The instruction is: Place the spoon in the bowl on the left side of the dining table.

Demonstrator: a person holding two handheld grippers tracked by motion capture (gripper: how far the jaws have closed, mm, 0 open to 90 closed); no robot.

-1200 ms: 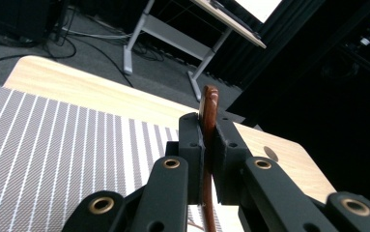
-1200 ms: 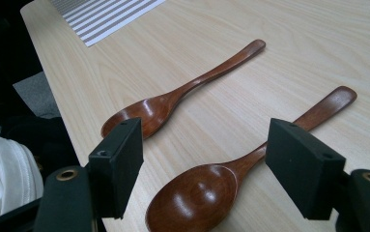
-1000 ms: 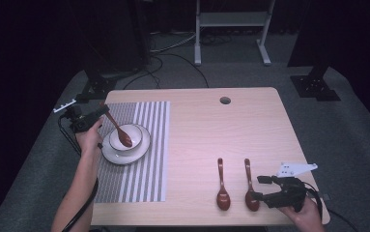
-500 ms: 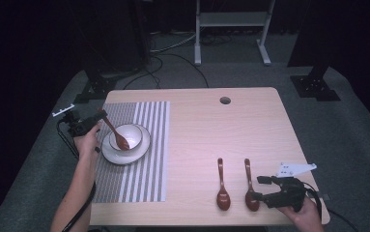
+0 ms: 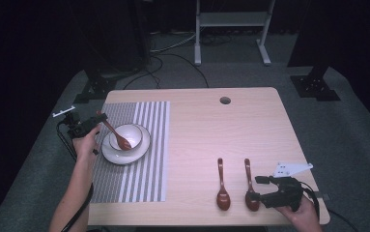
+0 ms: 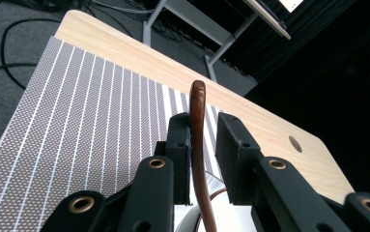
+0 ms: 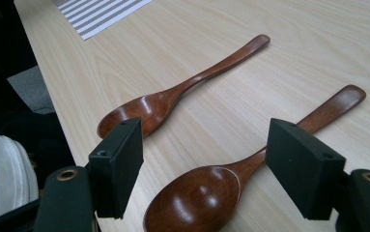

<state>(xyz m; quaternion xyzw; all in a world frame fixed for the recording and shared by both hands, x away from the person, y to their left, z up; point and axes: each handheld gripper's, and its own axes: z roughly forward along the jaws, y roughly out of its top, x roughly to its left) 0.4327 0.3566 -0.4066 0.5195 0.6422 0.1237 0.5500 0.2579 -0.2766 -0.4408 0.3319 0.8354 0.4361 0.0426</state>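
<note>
A brown wooden spoon [image 5: 117,137] leans with its head in a white bowl [image 5: 133,134] on a white plate [image 5: 124,155]. Its handle [image 6: 198,125] rises between the jaws of my left gripper [image 5: 95,118] [image 6: 204,121]. These jaws have just been opening: one pad lies against the handle, and a gap shows at the other. Two more wooden spoons [image 5: 222,186] [image 5: 250,186] lie side by side near the front edge. My right gripper [image 5: 260,191] [image 7: 204,130] stands open, low over the head of the nearer spoon [image 7: 206,198]. The other spoon [image 7: 173,96] lies just beyond.
The plate stands on a grey striped placemat [image 5: 139,174] [image 6: 76,106] on the left of the light wooden table [image 5: 221,130]. A round cable hole [image 5: 225,100] sits near the far edge. Cables and metal stands are on the floor behind.
The left hand has drawn slightly leftward and its jaws have parted around the spoon handle. The spoon's head stays in the bowl. The right gripper has not moved.
</note>
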